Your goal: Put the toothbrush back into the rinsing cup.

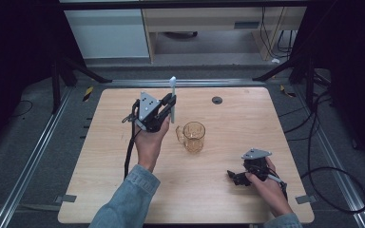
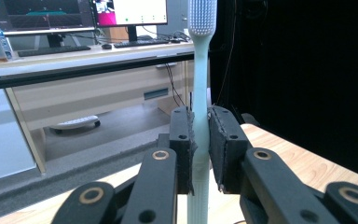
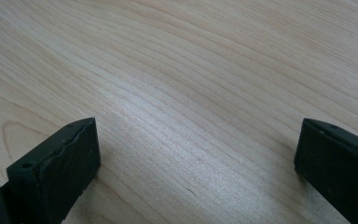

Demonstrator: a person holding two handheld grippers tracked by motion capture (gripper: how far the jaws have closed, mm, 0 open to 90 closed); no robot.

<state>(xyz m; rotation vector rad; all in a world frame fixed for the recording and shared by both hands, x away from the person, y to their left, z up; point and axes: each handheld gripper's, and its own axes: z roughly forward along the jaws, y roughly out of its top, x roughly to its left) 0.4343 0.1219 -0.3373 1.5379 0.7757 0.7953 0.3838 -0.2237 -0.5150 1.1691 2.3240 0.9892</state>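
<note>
Black jaws of the left gripper (image 2: 200, 154) rise close to the lens in the left gripper view, pressed from both sides against the pale handle of a toothbrush (image 2: 200, 93); the brush stands upright between them, its white bristled head at the top of the picture and its lower handle running down out of sight below the pads. From the high view the same left gripper (image 1: 170, 105) is lifted above the table (image 1: 100, 190), over the far half and toward the left edge, held by the left hand (image 1: 149, 142) whose denim sleeve (image 1: 128, 204) comes up from the near edge. The toothbrush (image 1: 172, 97) points upward there, its head above the far edge of the table as seen from this camera. Just to the right of it and nearer the middle, an amber glass mug (image 1: 193, 136) stands upright on the wood with its handle turned to the left. A small dark round fitting (image 1: 217, 99) sits in the tabletop near the far edge. Toward the near right corner the right hand (image 1: 271, 187) holds the right gripper (image 1: 233, 176) low at the table surface; in the right gripper view its two jaws stand wide apart with bare wood grain between them.
</note>
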